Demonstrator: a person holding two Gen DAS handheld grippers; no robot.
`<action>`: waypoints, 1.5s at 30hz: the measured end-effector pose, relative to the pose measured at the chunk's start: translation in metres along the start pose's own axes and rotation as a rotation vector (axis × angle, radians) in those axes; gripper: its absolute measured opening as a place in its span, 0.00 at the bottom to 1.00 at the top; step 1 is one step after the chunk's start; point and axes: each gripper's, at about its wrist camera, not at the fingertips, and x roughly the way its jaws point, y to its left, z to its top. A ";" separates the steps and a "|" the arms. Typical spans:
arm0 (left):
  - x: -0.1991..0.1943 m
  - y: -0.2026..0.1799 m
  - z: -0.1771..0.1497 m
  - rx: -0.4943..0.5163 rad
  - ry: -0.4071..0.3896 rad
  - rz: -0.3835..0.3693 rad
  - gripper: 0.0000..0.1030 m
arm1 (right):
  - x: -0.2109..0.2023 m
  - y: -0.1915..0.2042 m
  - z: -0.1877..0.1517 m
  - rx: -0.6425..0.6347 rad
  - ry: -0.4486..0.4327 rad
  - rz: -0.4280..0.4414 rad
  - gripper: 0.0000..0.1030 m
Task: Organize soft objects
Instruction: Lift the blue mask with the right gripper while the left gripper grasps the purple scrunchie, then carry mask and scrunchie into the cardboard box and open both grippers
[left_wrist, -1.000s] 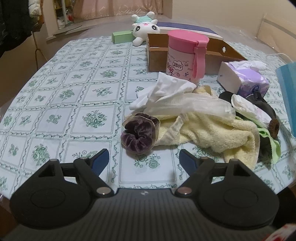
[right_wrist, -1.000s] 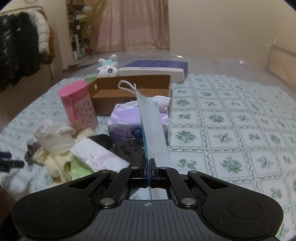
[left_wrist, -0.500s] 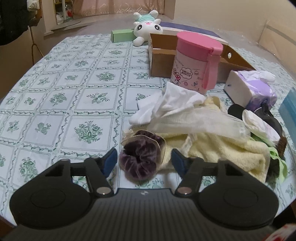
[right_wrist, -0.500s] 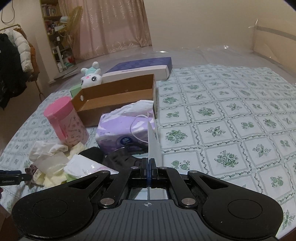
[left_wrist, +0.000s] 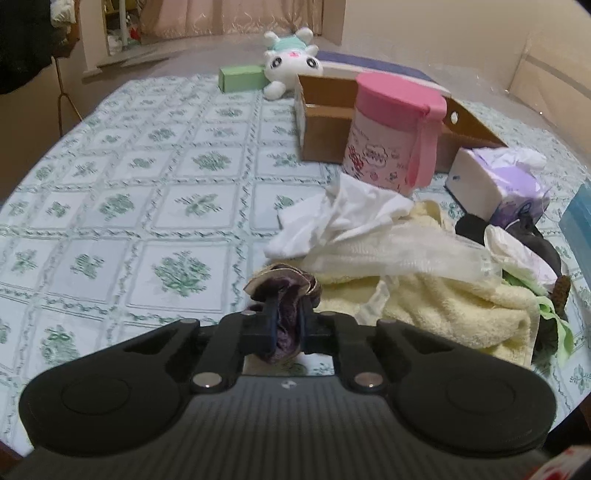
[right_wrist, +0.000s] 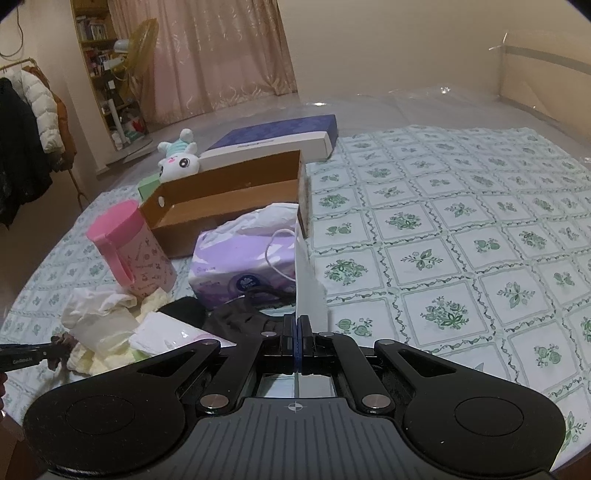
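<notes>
My left gripper (left_wrist: 286, 321) has just been closing and now pinches the purple scrunchie (left_wrist: 282, 295) at the pile's near edge on the worktop (left_wrist: 147, 192). My right gripper (right_wrist: 297, 332) stays clenched on the face mask (right_wrist: 308, 284). I'd lift straight up, slowly, so the yellow towel (left_wrist: 443, 306) isn't dragged along.

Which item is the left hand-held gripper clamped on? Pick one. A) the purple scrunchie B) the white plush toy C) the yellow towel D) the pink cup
A: the left hand-held gripper has just closed, and the purple scrunchie is squeezed between its fingers, at the near edge of the cloth pile.
</notes>
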 end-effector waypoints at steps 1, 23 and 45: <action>-0.004 0.002 0.000 0.000 -0.008 0.005 0.10 | -0.002 0.000 0.001 0.004 -0.002 0.004 0.00; -0.096 0.017 0.022 -0.003 -0.114 -0.015 0.10 | -0.053 0.033 0.027 -0.066 -0.060 0.218 0.00; 0.056 0.004 0.204 0.085 -0.128 -0.138 0.10 | 0.126 0.056 0.187 -0.301 -0.113 0.366 0.00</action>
